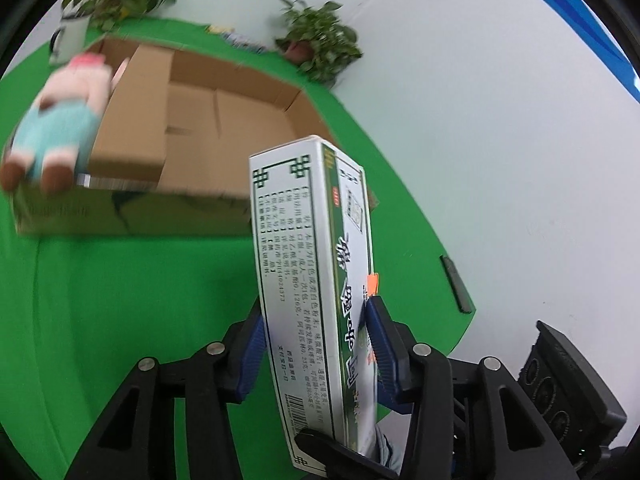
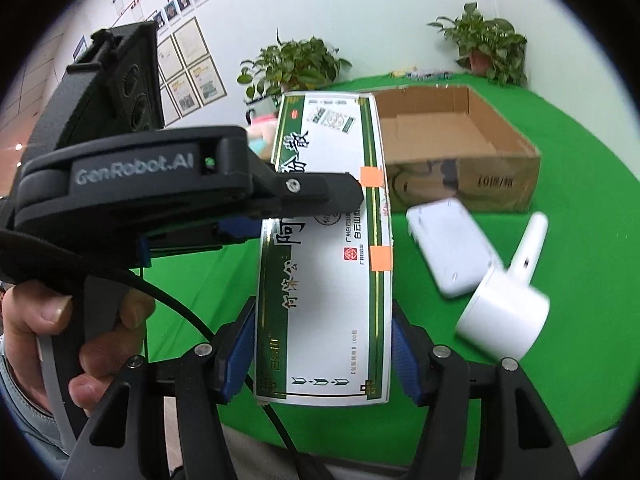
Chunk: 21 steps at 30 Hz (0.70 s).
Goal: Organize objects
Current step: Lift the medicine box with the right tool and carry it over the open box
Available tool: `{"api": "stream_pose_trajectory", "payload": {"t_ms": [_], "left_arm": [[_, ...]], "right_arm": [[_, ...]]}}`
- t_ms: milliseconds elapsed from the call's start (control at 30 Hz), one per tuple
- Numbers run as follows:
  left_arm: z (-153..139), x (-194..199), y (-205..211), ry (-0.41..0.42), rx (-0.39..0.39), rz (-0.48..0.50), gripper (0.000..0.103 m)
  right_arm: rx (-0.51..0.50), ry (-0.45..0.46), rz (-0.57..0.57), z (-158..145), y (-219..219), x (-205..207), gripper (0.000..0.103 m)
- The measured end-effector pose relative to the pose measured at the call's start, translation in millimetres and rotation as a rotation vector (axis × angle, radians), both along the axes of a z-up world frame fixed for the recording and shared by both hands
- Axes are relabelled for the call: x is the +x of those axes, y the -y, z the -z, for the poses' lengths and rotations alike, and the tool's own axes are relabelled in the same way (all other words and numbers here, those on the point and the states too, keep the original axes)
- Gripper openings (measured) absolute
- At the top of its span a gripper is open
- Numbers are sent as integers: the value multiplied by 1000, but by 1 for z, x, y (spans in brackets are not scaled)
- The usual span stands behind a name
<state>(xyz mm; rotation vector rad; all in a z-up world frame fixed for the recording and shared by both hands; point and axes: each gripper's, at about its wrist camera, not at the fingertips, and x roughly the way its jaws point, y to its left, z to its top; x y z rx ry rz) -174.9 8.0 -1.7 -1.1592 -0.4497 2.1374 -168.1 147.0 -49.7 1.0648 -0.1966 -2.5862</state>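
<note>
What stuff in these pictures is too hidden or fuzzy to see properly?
- Plush toy, left wrist view: motion-blurred, face unreadable; in the right wrist view the medicine box hides nearly all of it.
- Cardboard box, both views: the medicine box covers part of its inside.
- Small print on the medicine box, left wrist view: too tiny to read.
- White scoop and white flat case, right wrist view: blurred.
- Right tongs: the box hides whether the pads touch it.
</note>
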Motion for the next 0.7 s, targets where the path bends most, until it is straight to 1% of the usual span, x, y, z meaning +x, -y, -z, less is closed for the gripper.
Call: {"api": "stream_pose_trajectory", "payload": {"t_ms": [200, 300, 367, 433, 467, 500, 600, 700], "left_arm": [[-49, -15, -5, -93, -26, 17, 43], [-69, -30, -6, -114, -25, 10, 43], [-85, -47, -2, -114, -23, -4, 43], [-108, -70, 3, -126, -26, -14, 43], [-117, -88, -2, -127, -33, -19, 43], [-131, -106, -4, -138, -46, -24, 43], [-160, -141, -10, -173, -102, -30, 43], [-171, -171, -8, -164, -115, -36, 43]], "right_arm": [[-1, -52, 6, -20, -3, -18, 59], [-3, -67, 0, -33, -3, -36, 59], [11, -71, -8, -46, -1, -52, 59], [33, -71, -29, -62, 0, -74, 59], [30, -67, -38, -72, 0, -88, 59], [26, -62, -46, -80, 1, -99, 59], [-12, -32, -60, -105, 0, -138, 59], [-17, -16, -66, -115, 2, -161, 59]]}}
